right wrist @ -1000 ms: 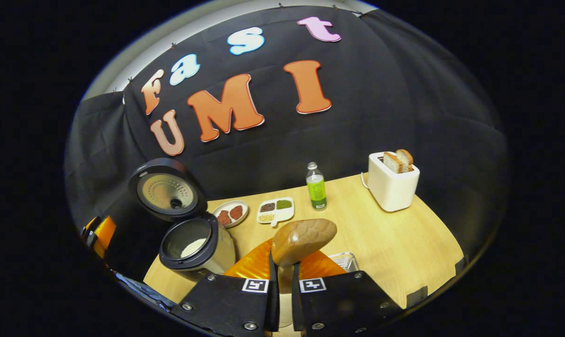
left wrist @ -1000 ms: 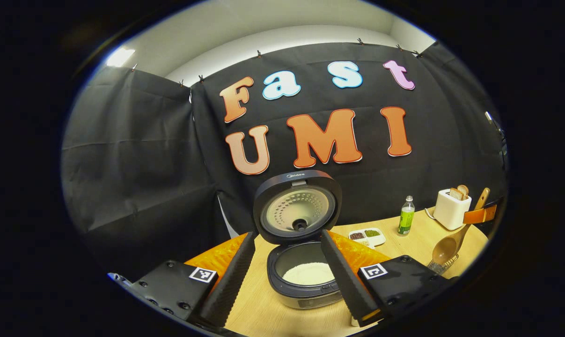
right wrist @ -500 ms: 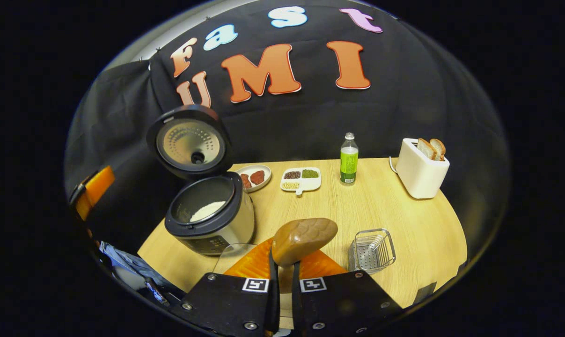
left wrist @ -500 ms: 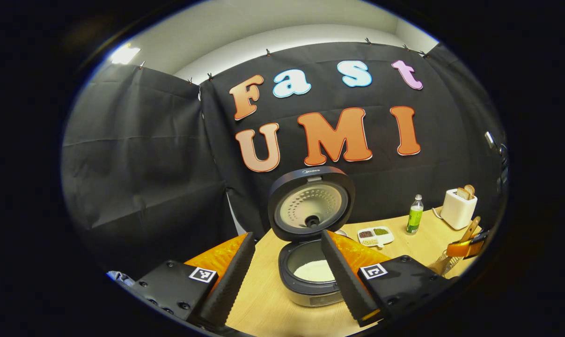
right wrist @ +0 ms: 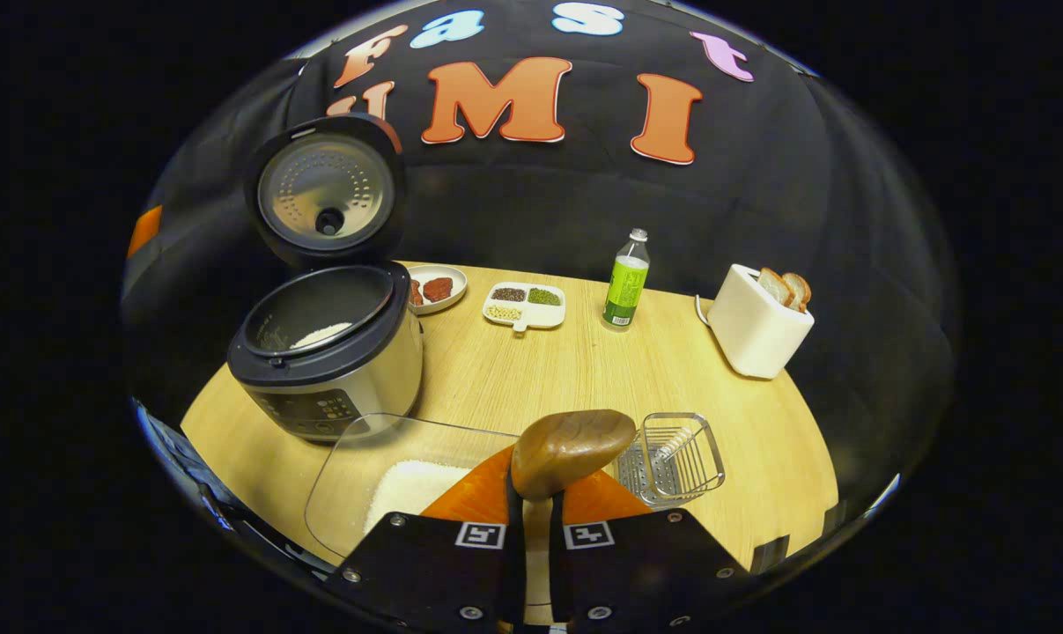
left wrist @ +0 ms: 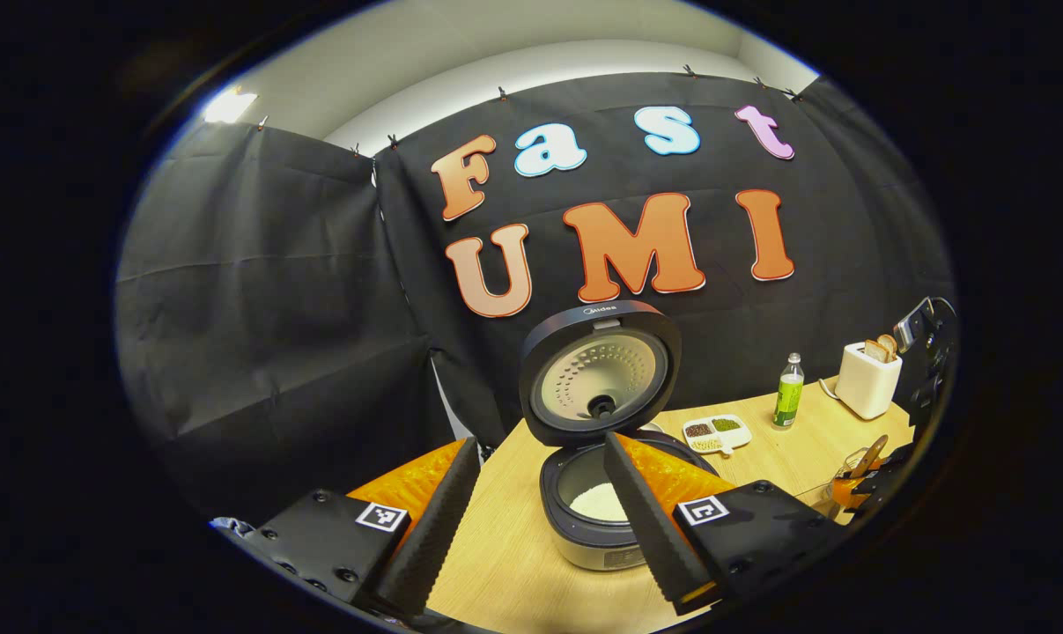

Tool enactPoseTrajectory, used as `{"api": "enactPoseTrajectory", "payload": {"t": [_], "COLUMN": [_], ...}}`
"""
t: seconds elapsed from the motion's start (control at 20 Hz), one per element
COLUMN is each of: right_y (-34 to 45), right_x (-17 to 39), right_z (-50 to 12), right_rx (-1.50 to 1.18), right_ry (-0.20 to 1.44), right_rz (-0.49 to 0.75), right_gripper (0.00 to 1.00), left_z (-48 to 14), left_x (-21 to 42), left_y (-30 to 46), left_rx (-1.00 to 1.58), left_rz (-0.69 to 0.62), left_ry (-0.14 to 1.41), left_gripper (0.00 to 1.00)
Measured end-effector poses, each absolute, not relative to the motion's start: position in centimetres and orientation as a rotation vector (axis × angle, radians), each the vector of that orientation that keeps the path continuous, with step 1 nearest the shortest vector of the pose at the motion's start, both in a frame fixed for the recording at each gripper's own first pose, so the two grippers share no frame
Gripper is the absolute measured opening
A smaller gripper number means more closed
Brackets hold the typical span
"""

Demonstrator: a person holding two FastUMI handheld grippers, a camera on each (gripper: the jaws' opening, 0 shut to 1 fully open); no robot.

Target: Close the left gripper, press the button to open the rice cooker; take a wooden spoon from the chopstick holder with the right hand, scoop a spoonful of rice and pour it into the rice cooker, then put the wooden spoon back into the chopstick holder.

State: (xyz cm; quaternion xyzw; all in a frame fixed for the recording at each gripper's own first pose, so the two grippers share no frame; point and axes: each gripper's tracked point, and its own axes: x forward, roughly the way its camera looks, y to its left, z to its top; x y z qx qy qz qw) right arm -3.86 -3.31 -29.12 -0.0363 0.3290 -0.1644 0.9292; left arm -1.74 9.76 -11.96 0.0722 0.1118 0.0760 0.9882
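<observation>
**Spoon in hand, cooker open, last steps unclear**

Already the rice cooker (right wrist: 324, 352) stood with its lid (right wrist: 324, 189) swung up, so the button press was evidently done. White rice (left wrist: 599, 502) lay in the bottom of its pot, which suggested that a scoop might have gone in, though the pictures could not settle that.

The right gripper (right wrist: 531, 493) was pressed together on the handle of the wooden spoon (right wrist: 571, 445), both fingers against it, with the bowl of the spoon standing up just ahead of the fingertips. No rice showed on the visible side of the bowl; whether the other side carried any could not be told. The spoon hung above the near edge of the table (right wrist: 760, 458), between a clear tray of rice (right wrist: 399, 489) on one side and the wire chopstick holder (right wrist: 676, 458) on the other.

The left gripper (left wrist: 535, 519) was held back from the cooker with its fingers spread and nothing between them.

What remained, judging by the layout, was at least the return of the spoon to the chopstick holder, which sat just beside it. If no scoop had yet been poured, the dip into the tray and the carry to the cooker were also left.
</observation>
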Motion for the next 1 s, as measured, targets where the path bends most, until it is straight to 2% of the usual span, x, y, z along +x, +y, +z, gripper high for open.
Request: {"api": "enactPoseTrajectory", "payload": {"t": [0.3,0.55,0.65,0.7,0.75,1.0], "right_y": [-2.8,-1.5,-1.5,-1.3,-1.3,0.2], "right_x": [-3.7,-3.1,-3.1,-3.1,-3.2,-3.4], "right_z": [-30.7,-32.2,-32.4,-32.4,-32.5,-32.5], "right_rx": [-0.160,-0.180,-0.145,-0.125,-0.108,0.008], "right_ry": [0.667,0.670,0.664,0.662,0.660,0.640], "right_rz": [-0.391,-0.359,-0.377,-0.382,-0.385,-0.378], "right_gripper": [0.10,0.10,0.10,0.10,0.10,0.10], "left_z": [-12.6,-13.1,-13.0,-13.0,-13.0,-13.0], "left_x": [-1.2,-1.1,-1.2,-1.1,-1.1,-1.7], "left_y": [10.5,10.6,10.6,10.6,10.7,11.1], "left_rx": [0.145,0.153,0.161,0.161,0.161,0.164], "left_rz": [0.147,0.130,0.127,0.124,0.123,0.125], "left_ry": [0.238,0.252,0.248,0.247,0.247,0.250], "left_gripper": [0.87,0.87,1.00,1.00,0.87,0.87]}}
